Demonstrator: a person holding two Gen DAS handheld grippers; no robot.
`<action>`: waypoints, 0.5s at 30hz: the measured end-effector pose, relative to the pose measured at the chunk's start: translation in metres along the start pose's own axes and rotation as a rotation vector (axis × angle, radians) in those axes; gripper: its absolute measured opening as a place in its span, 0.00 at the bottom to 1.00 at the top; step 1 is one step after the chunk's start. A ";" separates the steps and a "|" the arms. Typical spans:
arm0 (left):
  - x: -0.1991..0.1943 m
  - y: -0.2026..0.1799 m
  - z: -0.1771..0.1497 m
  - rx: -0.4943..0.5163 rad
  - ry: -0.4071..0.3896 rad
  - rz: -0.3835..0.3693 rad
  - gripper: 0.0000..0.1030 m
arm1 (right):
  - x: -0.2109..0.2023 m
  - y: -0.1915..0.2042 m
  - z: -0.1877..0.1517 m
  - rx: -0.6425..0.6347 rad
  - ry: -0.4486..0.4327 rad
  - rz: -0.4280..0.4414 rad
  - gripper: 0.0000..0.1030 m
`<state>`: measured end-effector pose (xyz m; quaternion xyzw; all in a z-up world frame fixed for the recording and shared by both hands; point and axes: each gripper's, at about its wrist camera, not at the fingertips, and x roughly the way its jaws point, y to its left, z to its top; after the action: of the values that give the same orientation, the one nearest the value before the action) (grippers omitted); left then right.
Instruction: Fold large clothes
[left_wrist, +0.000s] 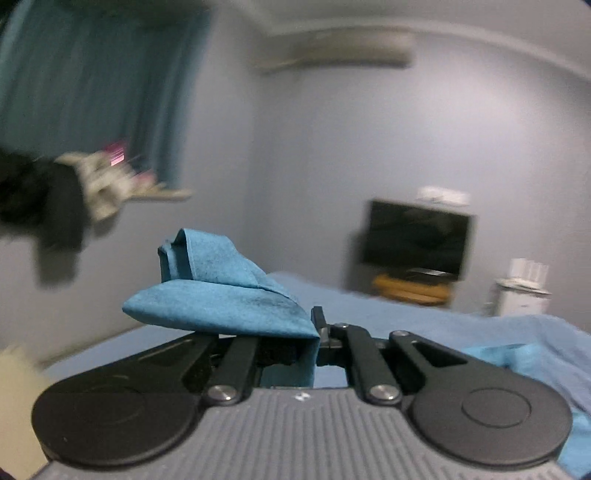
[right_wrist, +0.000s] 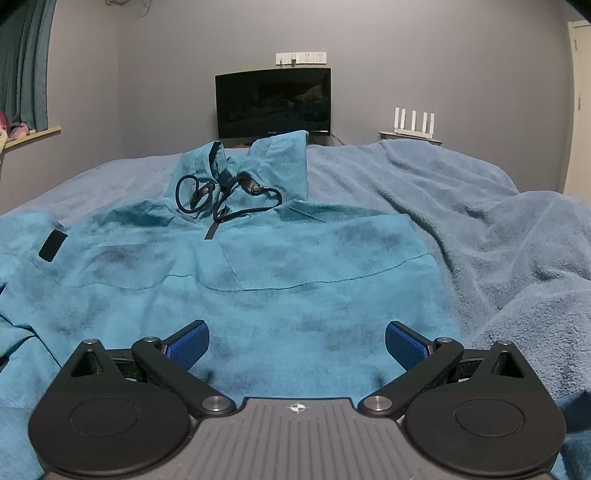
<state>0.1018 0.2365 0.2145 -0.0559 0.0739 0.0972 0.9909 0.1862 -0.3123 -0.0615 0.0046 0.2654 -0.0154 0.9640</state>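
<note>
Left gripper clamped tight on a bunched fold of the teal hooded top, cloth heaped over the closed jaws and held high above the bed; risk of the fold slipping free or dragging the whole garment askew, since only a small pinch of fabric carries the lift. Right gripper wide open, holding nothing, poised over the hem of the top spread flat on the blue blanket; nothing pinning that side, so likely bunching, with the loose black drawcord liable to snag.

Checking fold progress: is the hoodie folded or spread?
Mostly spread: the hoodie lies flat on the bed; the left gripper holds one part lifted.
</note>
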 end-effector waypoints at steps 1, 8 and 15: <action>-0.004 -0.017 0.007 0.018 -0.013 -0.040 0.03 | -0.001 0.000 0.000 0.001 -0.002 0.000 1.00; -0.010 -0.156 0.034 0.130 -0.052 -0.323 0.03 | -0.002 -0.004 -0.002 0.021 -0.004 -0.003 1.00; 0.010 -0.292 -0.003 0.182 0.019 -0.502 0.03 | 0.000 -0.009 -0.003 0.053 0.001 0.006 1.00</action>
<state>0.1701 -0.0472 0.2380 0.0158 0.0755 -0.1591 0.9843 0.1838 -0.3214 -0.0642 0.0307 0.2655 -0.0195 0.9634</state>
